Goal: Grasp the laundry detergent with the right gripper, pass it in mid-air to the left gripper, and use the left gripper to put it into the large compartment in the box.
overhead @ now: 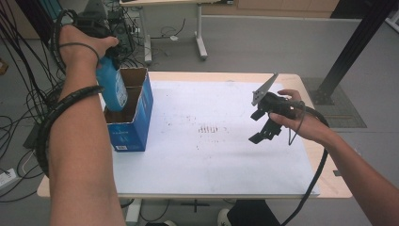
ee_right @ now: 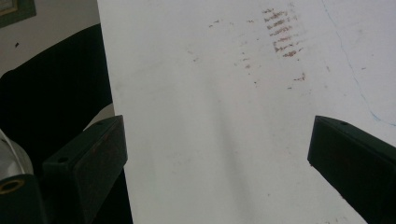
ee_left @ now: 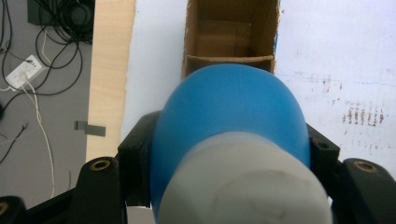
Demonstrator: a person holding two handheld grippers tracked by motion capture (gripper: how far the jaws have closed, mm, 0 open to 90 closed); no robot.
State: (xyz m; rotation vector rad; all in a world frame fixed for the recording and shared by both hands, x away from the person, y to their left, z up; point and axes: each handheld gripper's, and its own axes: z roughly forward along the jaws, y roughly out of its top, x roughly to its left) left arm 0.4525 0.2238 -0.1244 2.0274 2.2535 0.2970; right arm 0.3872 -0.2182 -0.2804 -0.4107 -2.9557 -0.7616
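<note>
A blue bottle (overhead: 112, 85) with a white cap (ee_left: 243, 186) hangs bottom-down over the open blue cardboard box (overhead: 134, 120) at the table's left side. My left gripper (overhead: 106, 49) is shut on the blue bottle (ee_left: 229, 112), its black jaws pressing both sides. In the left gripper view the box (ee_left: 231, 32) opens straight below, with a cardboard divider (ee_left: 229, 59) across it. My right gripper (overhead: 261, 126) hovers open above the white sheet (overhead: 211, 155) at the right, with nothing between its fingers (ee_right: 88, 158).
The white sheet (ee_right: 210, 116) covers most of the wooden table (overhead: 329, 183) and carries brown smudges (overhead: 209, 128) near its middle. Cables (overhead: 19, 94) and a power strip (ee_left: 21, 73) lie on the floor at the left. Table legs (overhead: 200, 33) stand behind.
</note>
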